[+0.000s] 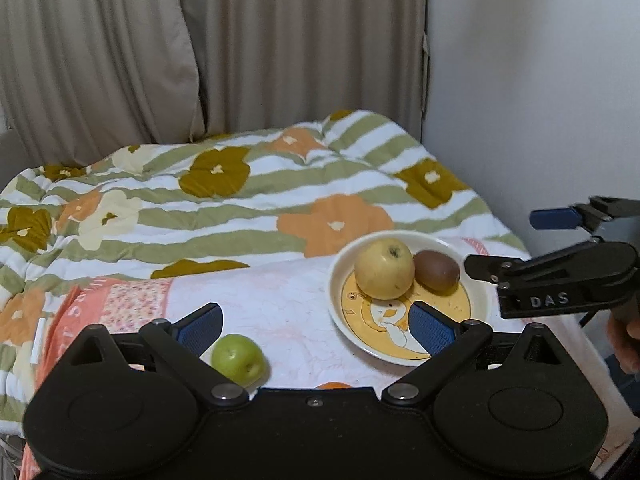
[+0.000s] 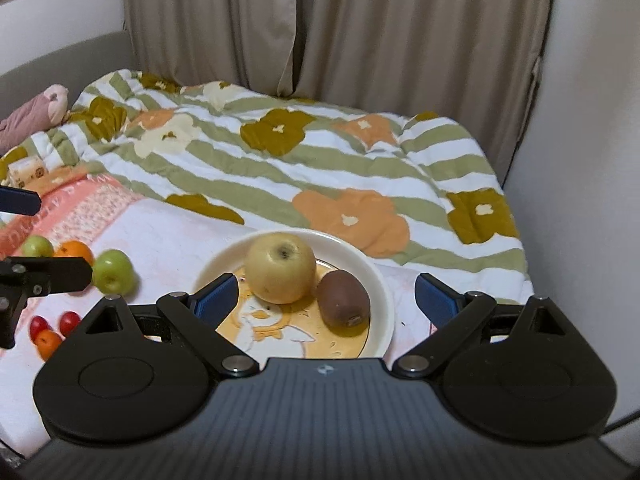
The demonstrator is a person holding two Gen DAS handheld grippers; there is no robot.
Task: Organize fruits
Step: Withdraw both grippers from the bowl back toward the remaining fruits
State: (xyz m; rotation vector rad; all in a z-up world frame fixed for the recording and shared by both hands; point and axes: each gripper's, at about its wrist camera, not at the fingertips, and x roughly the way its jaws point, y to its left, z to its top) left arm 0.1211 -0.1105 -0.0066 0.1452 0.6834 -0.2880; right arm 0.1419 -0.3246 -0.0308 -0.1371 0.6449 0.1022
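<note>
Both grippers are up off the bed with nothing in them. The right gripper (image 2: 326, 300) has its blue pads spread as wide as they go, and from its own camera they sit either side of the plate (image 2: 384, 292) in the lower middle of the frame, not touching any fruit. The left gripper (image 1: 316, 326) is spread wide too and empty, with the green apple (image 1: 239, 359) sitting just inside its left pad at the bottom of its view, loose on the cloth.

On the plate there's a yellow apple (image 2: 280, 268) and a kiwi (image 2: 344, 299) right beside each other, kiwi to the right, looking like they touch. The plate has a cartoon duck printed on a yellow centre.

Over at the left edge of the right camera's view the rest of the fruit is scattered on the pink-and-white cloth (image 2: 172, 236): another small green fruit (image 2: 37, 246), an orange (image 2: 74, 252), two little red fruits (image 2: 54, 325) and a second orange one (image 2: 48, 343) lower down.

Behind it all is a striped flower quilt (image 2: 320, 160), beige curtains (image 2: 320, 20) along the top, and a pink plush toy (image 2: 36, 114) at upper left.
</note>
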